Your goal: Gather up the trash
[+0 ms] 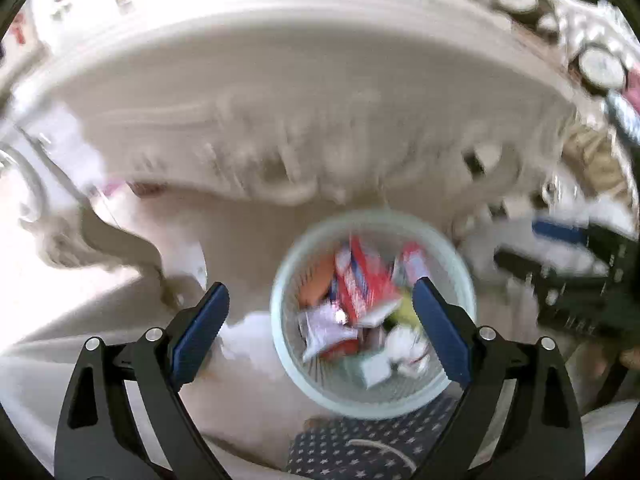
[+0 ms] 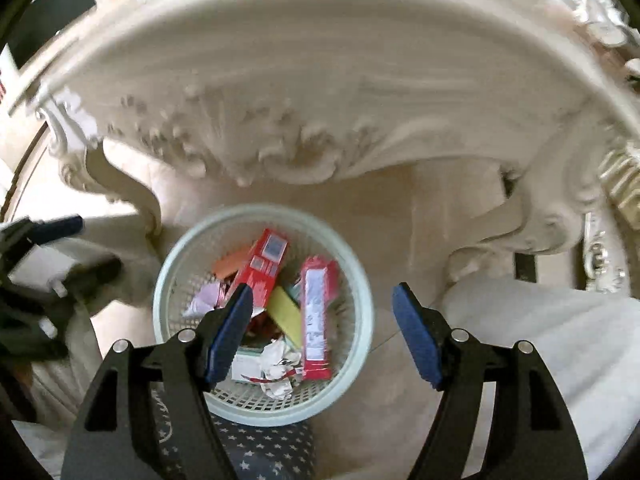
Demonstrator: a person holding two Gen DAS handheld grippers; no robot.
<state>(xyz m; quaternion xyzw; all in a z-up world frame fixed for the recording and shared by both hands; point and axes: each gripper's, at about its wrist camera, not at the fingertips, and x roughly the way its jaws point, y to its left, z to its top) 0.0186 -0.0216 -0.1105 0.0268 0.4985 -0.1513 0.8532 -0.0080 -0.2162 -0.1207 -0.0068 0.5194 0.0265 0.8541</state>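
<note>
Trash fills the bottom of a pale green round plastic mesh basket [image 2: 362,280] standing on the beige floor [image 2: 420,220] below an ornate cream carved surface [image 2: 300,92]; inside lie a red rectangular carton with a printed label [image 2: 266,268], a second red-and-pink carton with a white label strip [image 2: 318,316], a yellow flat packet [image 2: 286,312], a crumpled white paper ball [image 2: 280,364] and a pale lilac wrapper [image 2: 206,300]; the right claw [image 2: 322,332] hangs above the basket, spread wide and holding nothing, its left blue pad [image 2: 232,332] over the basket's inside and its right one over the floor beside the rim; the left claw [image 1: 320,332] is likewise spread apart and empty, seen in a heavily motion-blurred view above the same basket [image 1: 288,360], whose contents show only as smeared red, white and yellow shapes; dark blue fabric with small white stars [image 2: 260,452] lies just beneath the basket's near rim in both views; white cloth [image 2: 540,340] sits to the right of the basket.
</note>
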